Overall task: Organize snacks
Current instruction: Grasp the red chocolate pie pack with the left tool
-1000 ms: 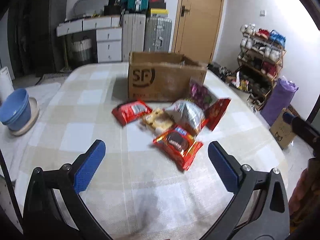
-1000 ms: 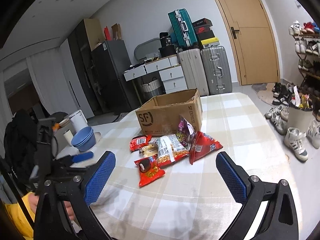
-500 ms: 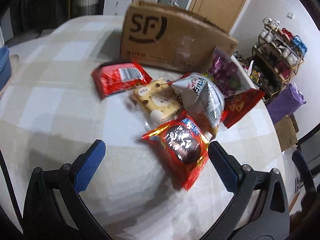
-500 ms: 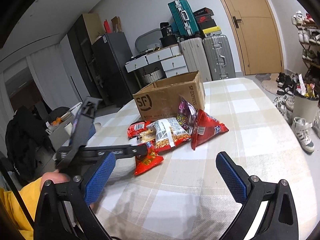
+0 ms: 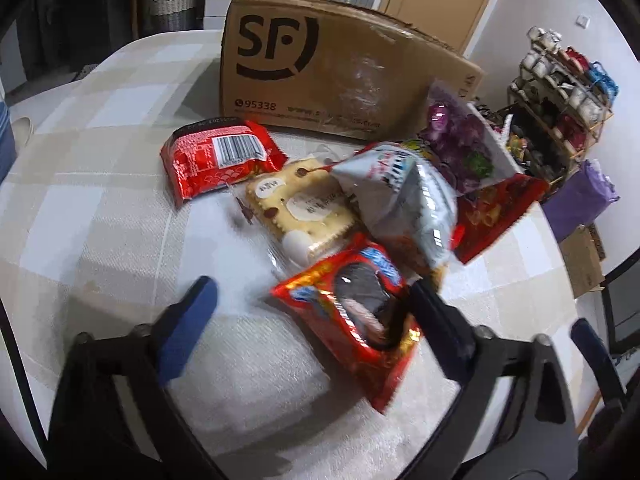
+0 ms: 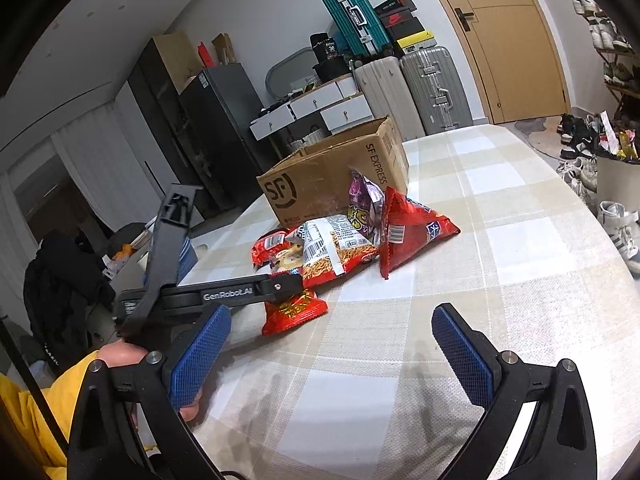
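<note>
A heap of snack packets lies in front of an open SF cardboard box (image 5: 340, 68) on the checked tablecloth. Nearest is a red cookie packet (image 5: 352, 320), behind it a biscuit pack (image 5: 300, 208), a red packet with a barcode (image 5: 216, 160), a silver noodle bag (image 5: 404, 200), a purple bag (image 5: 464, 148) and a red chip bag (image 5: 496, 216). My left gripper (image 5: 312, 304) is open, low over the table, its fingers either side of the red cookie packet (image 6: 296, 308). My right gripper (image 6: 332, 340) is open and empty above the table, nearer than the heap. The box (image 6: 332, 184) also shows there.
The table edge curves off at the right (image 5: 560, 280). A shoe rack (image 5: 560, 92) and a purple bag stand beyond it. Suitcases (image 6: 408, 80), drawers and a dark fridge (image 6: 208, 128) line the far wall. A blue bowl (image 5: 6, 140) sits at the table's left.
My left gripper has moved forward and down to the heap, and its fingers now straddle the red cookie packet. My right gripper has barely moved.
</note>
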Motion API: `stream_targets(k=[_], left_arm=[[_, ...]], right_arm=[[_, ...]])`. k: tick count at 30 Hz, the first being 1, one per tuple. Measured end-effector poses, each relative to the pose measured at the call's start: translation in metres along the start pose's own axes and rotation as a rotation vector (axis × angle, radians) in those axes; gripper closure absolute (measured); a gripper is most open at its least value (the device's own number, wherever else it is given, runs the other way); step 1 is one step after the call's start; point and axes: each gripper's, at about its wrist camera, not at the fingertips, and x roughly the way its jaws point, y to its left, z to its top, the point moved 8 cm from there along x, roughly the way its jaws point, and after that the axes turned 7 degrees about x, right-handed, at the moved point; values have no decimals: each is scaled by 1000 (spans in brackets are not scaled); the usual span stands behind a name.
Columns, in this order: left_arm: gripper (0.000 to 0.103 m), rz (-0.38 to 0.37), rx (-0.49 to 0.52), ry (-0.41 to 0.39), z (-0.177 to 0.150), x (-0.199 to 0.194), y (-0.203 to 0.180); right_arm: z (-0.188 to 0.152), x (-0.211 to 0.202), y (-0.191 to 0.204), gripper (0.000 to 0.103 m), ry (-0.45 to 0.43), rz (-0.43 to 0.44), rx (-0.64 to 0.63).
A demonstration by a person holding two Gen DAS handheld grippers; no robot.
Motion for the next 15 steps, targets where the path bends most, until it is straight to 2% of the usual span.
stream_targets(k=[1, 2, 3, 4, 6, 10, 11, 15], left_arm=[[29, -33, 0, -2, 0, -2, -6], [46, -64, 3, -5, 0, -5, -12], [55, -65, 14, -7, -4, -8, -14], [59, -58, 40, -10, -6, -11, -21], [61, -34, 86, -18, -9, -16, -32], [68, -63, 81, -14, -9, -19, -34], [75, -62, 82, -21, -9, -23, -31], [80, -75, 95, -27, -16, -35, -26]], right_arm=[[0, 0, 0, 1, 0, 2, 0], [0, -1, 1, 1, 0, 2, 0], [0, -1, 1, 1, -1, 2, -1], [-1, -2, 2, 1, -1, 2, -3], [-1, -3, 4, 1, -3, 0, -8], [-2, -7, 9, 1, -11, -4, -21], [-2, -8, 9, 1, -11, -5, -23], [-3, -8, 14, 1, -10, -5, -29]])
